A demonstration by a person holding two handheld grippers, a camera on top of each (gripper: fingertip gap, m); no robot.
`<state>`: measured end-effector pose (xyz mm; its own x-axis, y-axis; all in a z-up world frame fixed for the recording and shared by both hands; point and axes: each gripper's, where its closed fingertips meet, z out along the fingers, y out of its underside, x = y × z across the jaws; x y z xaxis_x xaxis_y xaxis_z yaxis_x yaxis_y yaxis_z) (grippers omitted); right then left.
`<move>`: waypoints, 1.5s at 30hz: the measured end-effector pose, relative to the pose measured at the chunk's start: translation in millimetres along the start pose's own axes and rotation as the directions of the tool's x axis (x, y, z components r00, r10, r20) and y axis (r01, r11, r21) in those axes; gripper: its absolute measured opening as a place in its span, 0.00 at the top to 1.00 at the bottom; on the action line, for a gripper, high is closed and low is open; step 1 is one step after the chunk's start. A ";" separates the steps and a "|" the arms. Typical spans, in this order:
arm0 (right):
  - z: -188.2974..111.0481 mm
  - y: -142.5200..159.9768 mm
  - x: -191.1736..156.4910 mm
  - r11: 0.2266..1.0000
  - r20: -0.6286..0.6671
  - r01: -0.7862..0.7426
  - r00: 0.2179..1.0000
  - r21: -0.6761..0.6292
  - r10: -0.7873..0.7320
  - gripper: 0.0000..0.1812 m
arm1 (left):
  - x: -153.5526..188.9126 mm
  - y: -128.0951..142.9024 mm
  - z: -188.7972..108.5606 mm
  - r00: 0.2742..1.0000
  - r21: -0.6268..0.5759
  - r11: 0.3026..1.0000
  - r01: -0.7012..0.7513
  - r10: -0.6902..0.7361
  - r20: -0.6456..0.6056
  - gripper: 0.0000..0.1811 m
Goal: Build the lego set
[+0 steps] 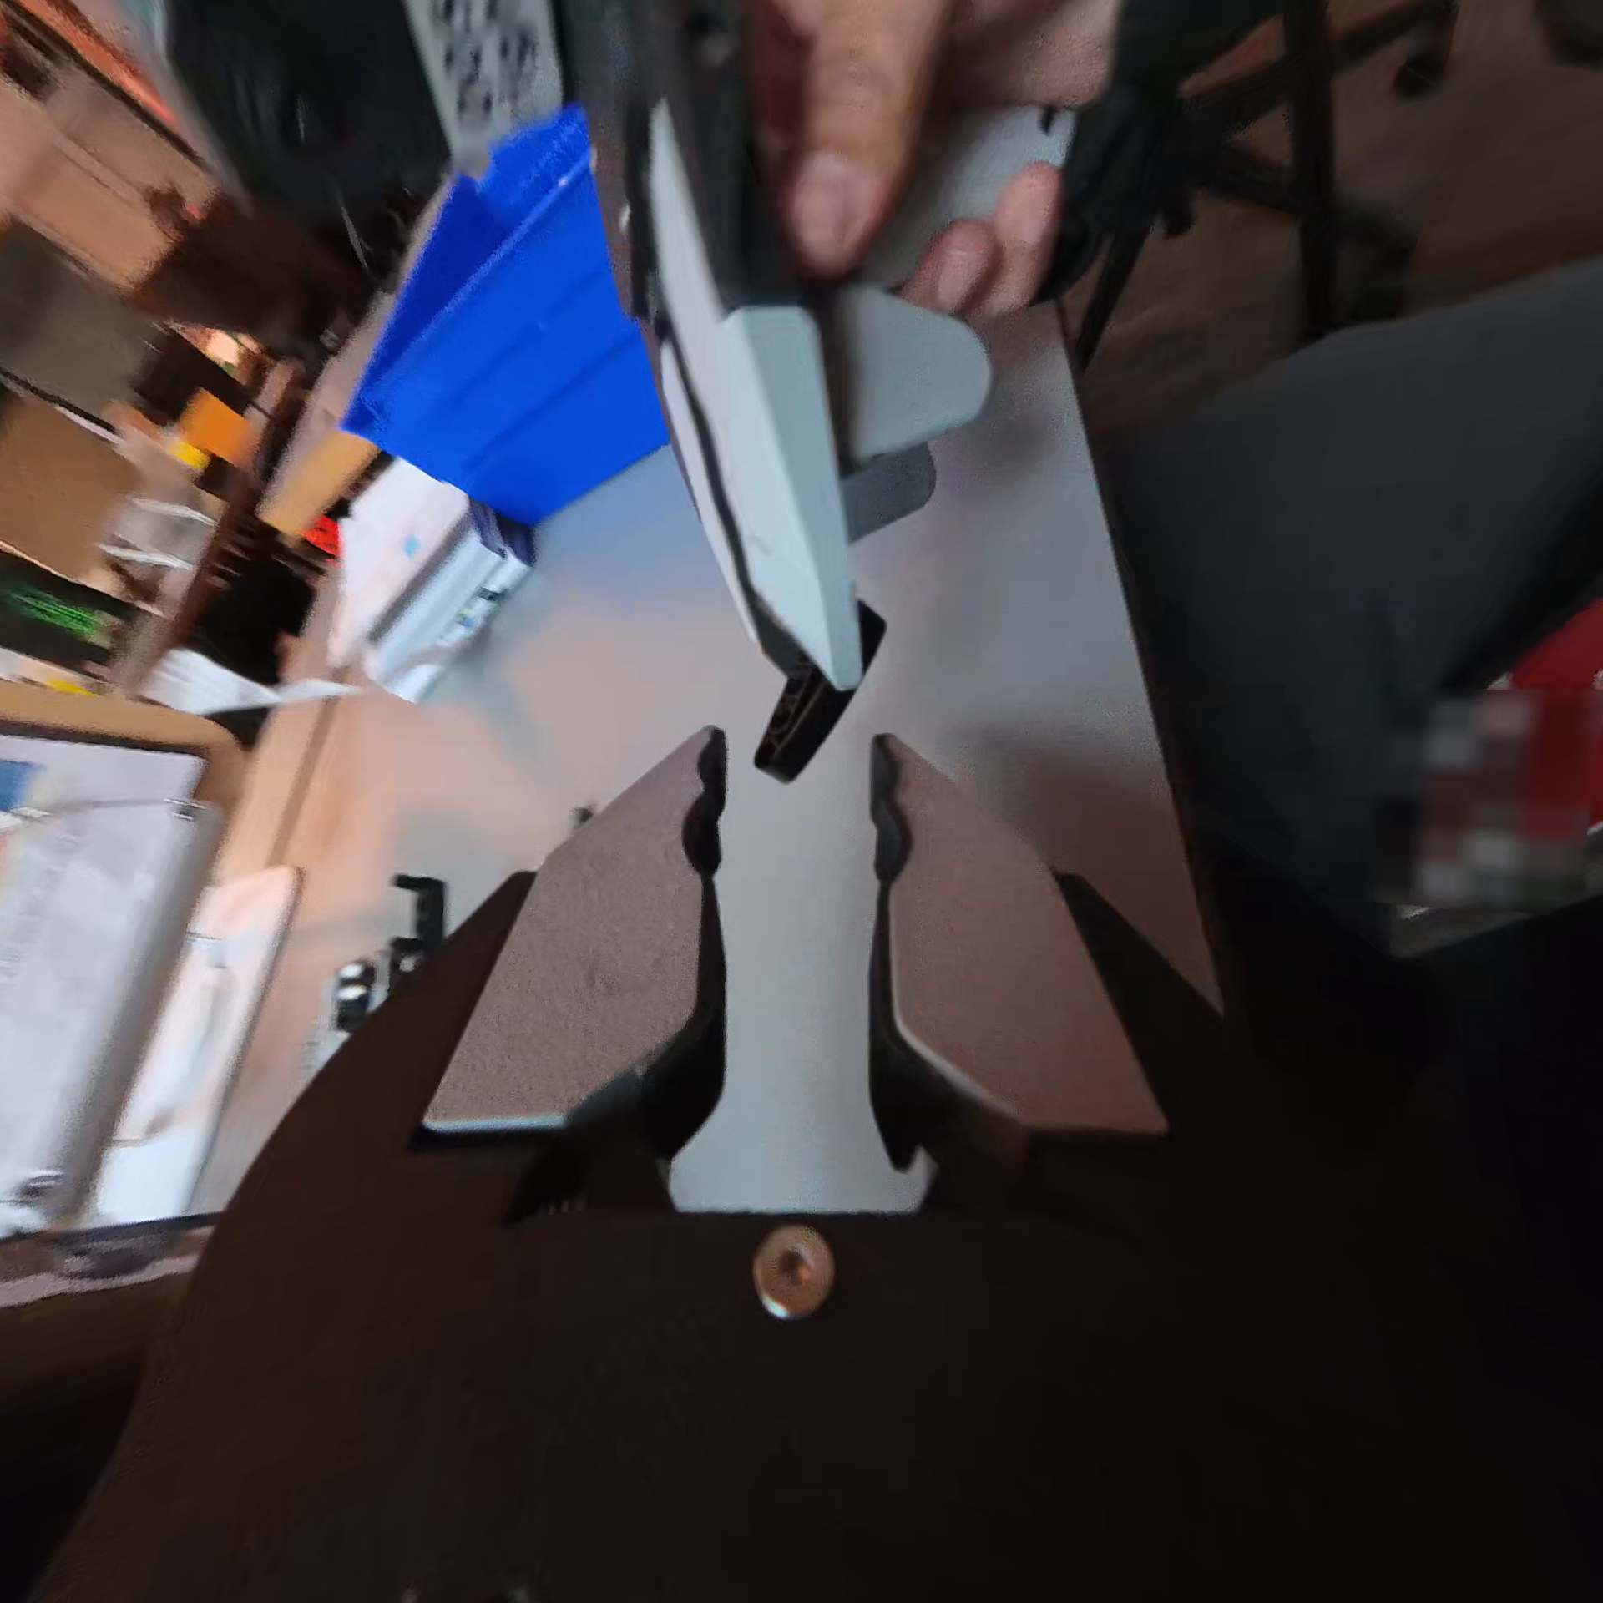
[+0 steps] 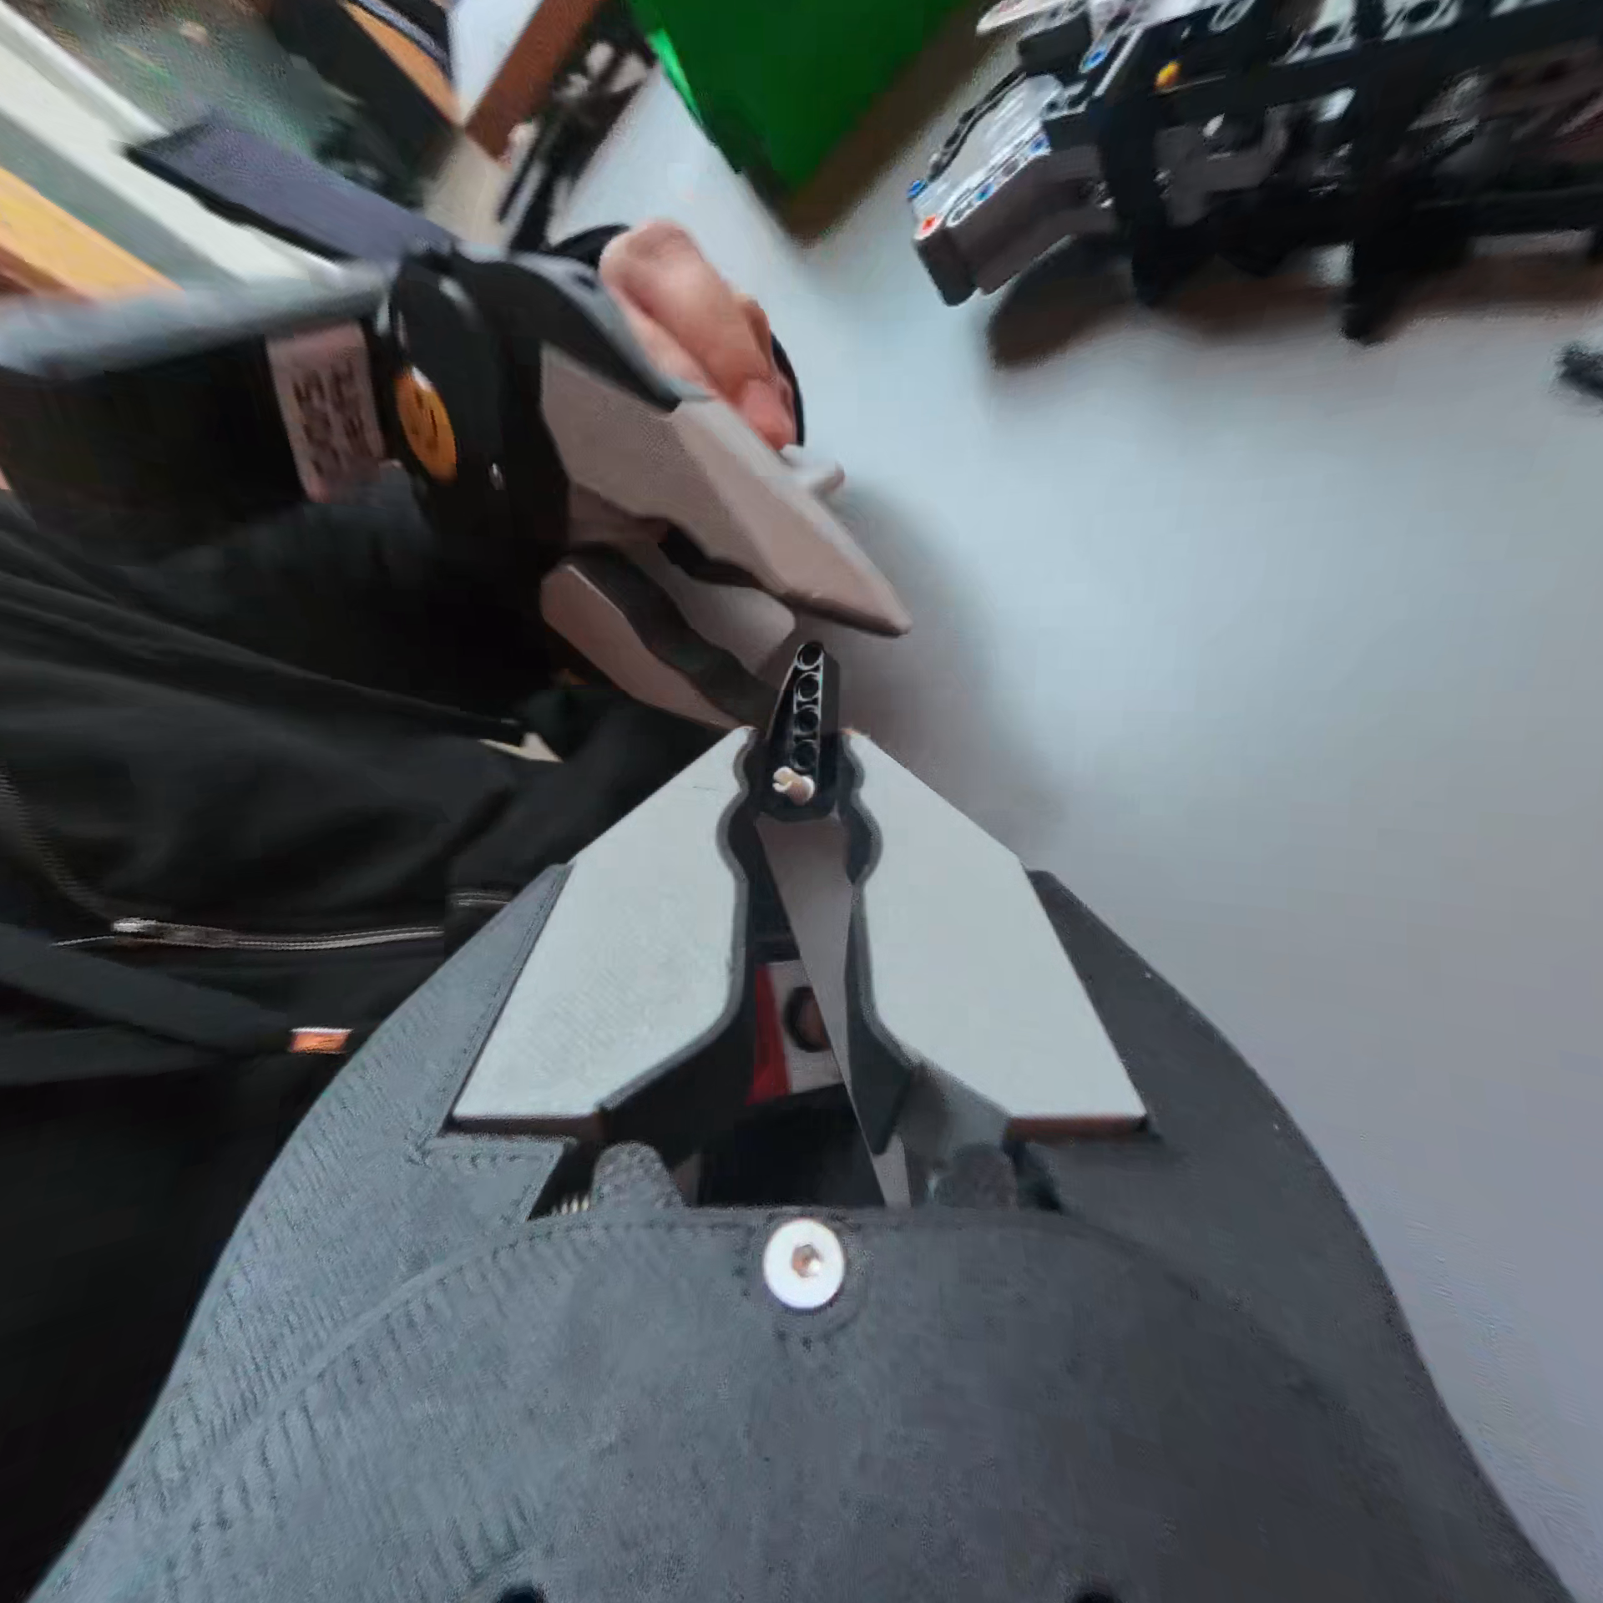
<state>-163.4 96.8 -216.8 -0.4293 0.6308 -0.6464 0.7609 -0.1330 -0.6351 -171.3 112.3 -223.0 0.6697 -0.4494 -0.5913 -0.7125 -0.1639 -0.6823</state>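
My right gripper (image 2: 796, 753) is shut on a black Lego beam (image 2: 807, 694) with a row of holes and a pale pin (image 2: 794, 785) at its near end. The beam juts forward out of the fingertips. My left gripper (image 1: 796, 763) is open, and the beam's free end (image 1: 794, 733) sits just between its fingertips without touching them. In the right wrist view the left gripper (image 2: 828, 664) comes in from the left, its jaws apart around the beam's tip. In the left wrist view the right gripper (image 1: 815, 659) reaches down from the top, held by a hand (image 1: 867, 156).
A partly built black and grey Lego model (image 2: 1258, 173) stands on the grey table (image 2: 1214, 694) at the far right. A blue bin (image 1: 520, 347), papers (image 1: 87, 954) and small black parts (image 1: 416, 911) lie to the left. A green box (image 2: 798, 87) stands behind. Dark clothing (image 2: 217, 781) is close on the left. The tips of both grippers are at nearly the same place.
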 end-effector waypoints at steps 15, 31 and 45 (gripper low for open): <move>-6.7 -42.5 34.6 0.981 -0.070 0.037 0.997 0.189 -0.024 0.87 | -42.2 42.6 -1.7 0.917 -0.069 0.915 0.397 -0.392 0.078 0.97; 11.7 -46.8 40.8 0.973 -0.127 0.107 0.989 0.203 -0.082 1.00 | -41.3 50.0 5.0 0.964 -0.184 0.961 0.208 -0.170 0.204 0.95; 16.9 -60.9 25.5 0.954 -0.137 0.214 0.973 0.211 -0.188 1.00 | -58.4 36.7 -8.9 0.938 -0.173 0.978 0.115 -0.050 0.343 0.97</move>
<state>-228.9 108.1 -201.7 -0.4941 0.7430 -0.4514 0.5314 -0.1529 -0.8332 -238.4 124.7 -209.7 0.7357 -0.1126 -0.6679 -0.6560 -0.3643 -0.6611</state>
